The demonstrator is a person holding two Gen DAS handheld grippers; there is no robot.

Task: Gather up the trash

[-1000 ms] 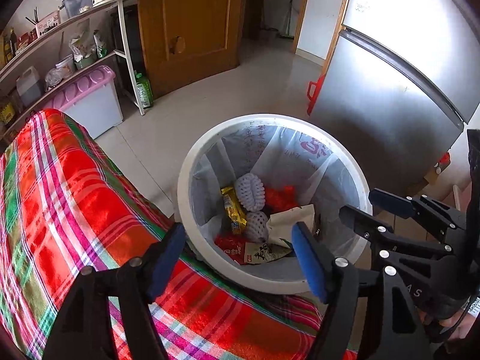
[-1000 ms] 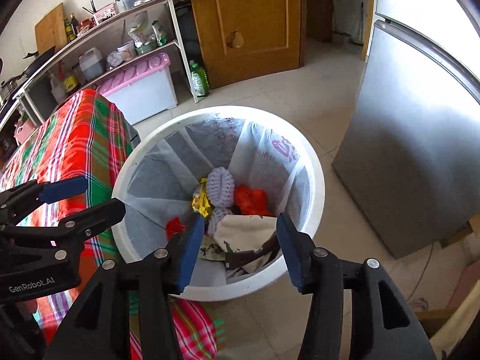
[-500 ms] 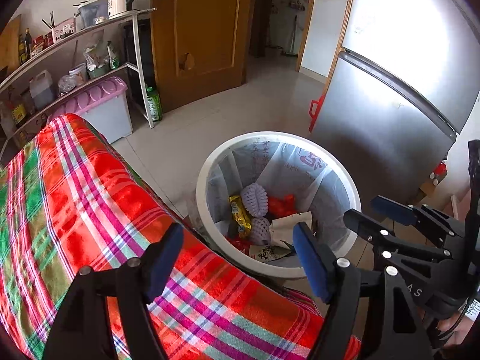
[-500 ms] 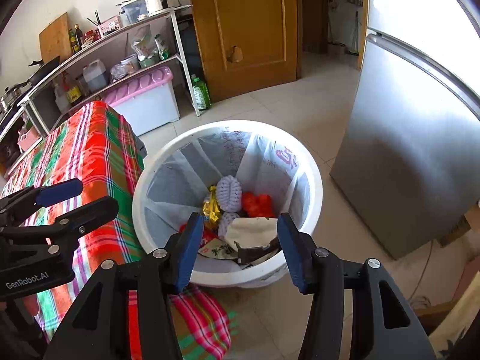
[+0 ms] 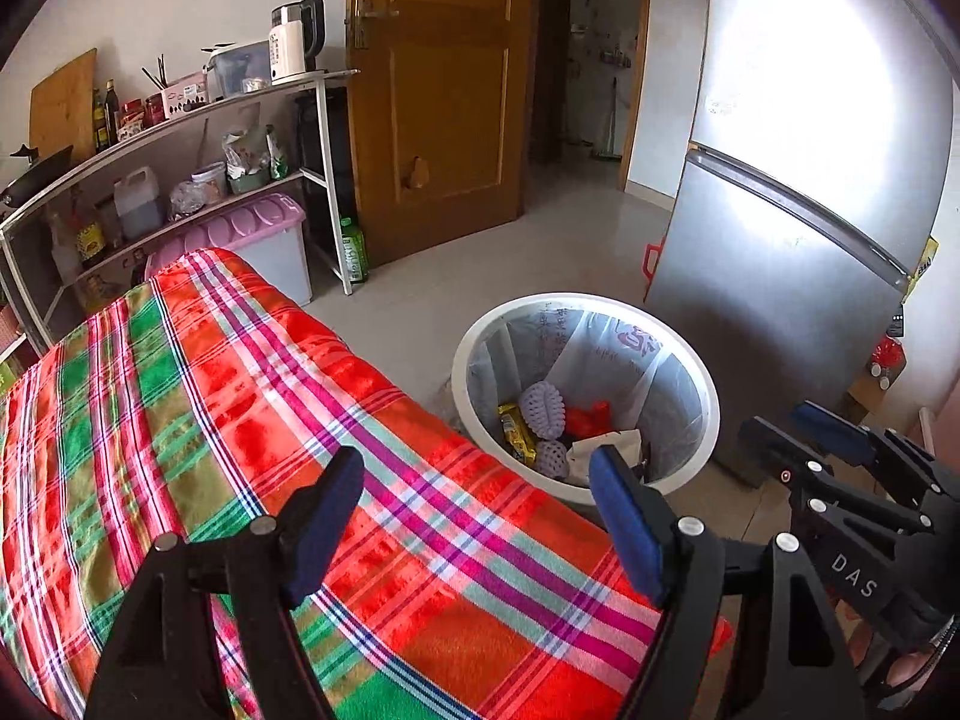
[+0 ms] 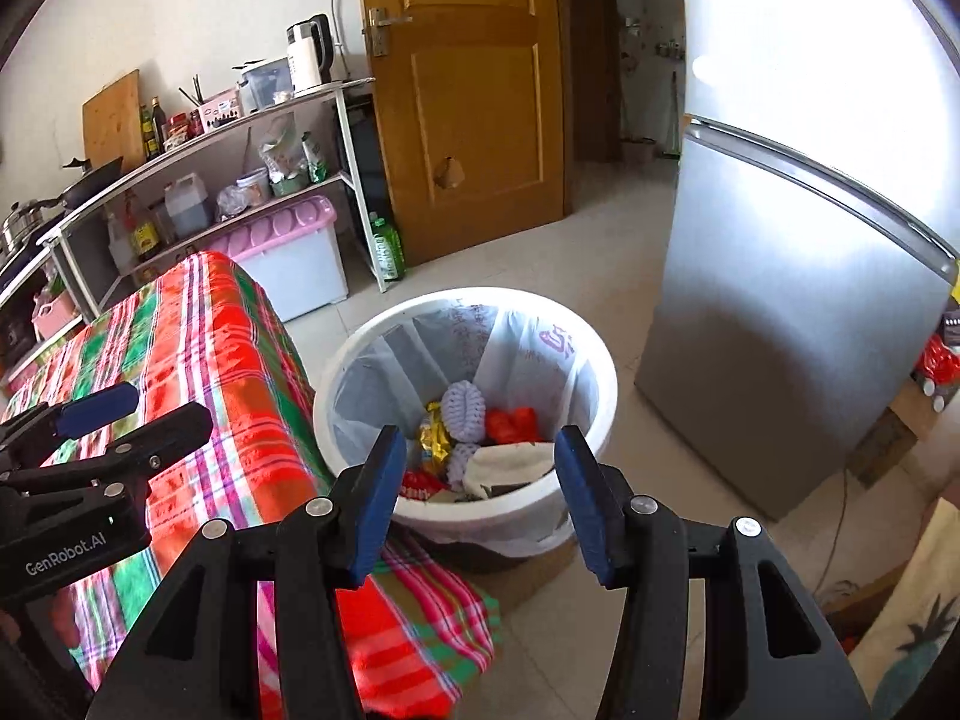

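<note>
Both claws apart and empty, lined trash bin ahead.
Left claw (image 5: 474, 516), right claw (image 6: 477, 495): the bin liner (image 6: 522, 348) beyond looks thin and tearable; gather it at the white rim (image 6: 480, 519).

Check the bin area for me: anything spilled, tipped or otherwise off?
Nothing spilled. The bin stands upright beside the table, liner in place, and the trash is all inside. Both grippers, left and right, are open and empty. One oddity: the door has a hole.
</note>
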